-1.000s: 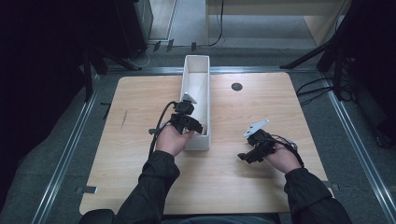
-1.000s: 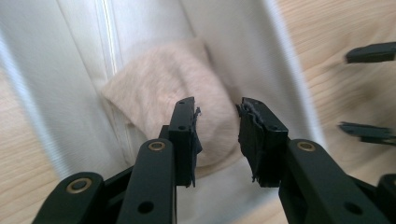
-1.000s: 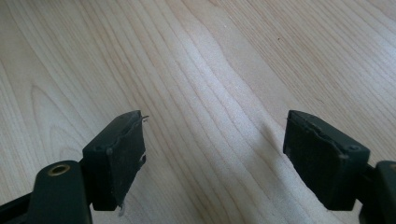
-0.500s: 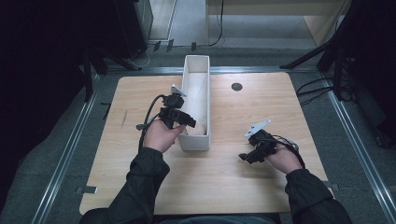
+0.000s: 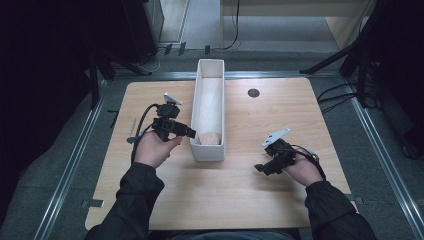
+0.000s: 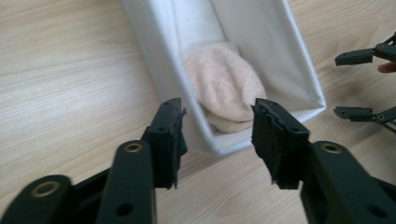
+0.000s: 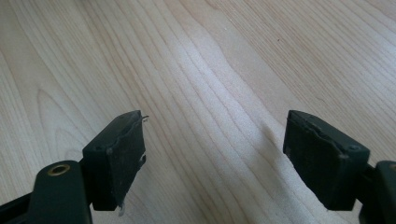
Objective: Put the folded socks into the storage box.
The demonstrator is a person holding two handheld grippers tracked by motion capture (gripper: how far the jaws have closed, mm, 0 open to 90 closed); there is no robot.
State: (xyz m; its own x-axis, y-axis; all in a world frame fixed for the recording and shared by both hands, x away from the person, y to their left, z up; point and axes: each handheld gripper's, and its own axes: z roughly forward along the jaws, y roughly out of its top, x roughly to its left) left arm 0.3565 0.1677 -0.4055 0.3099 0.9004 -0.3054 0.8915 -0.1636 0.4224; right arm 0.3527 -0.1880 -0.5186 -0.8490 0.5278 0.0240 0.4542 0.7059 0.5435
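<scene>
Both tongs open over wood table (image 5: 240, 190); grey floor (image 5: 60, 165) around.

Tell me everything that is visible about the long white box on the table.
The long white box is narrow, open on top, with thin walls that look like woven fabric. It stands upright on the wooden table, its length running away from the person. Inside, at the near end, lies a pale pink rolled cloth. The left tongs, open, are beside its near left wall; whether they touch it is unclear.
</scene>
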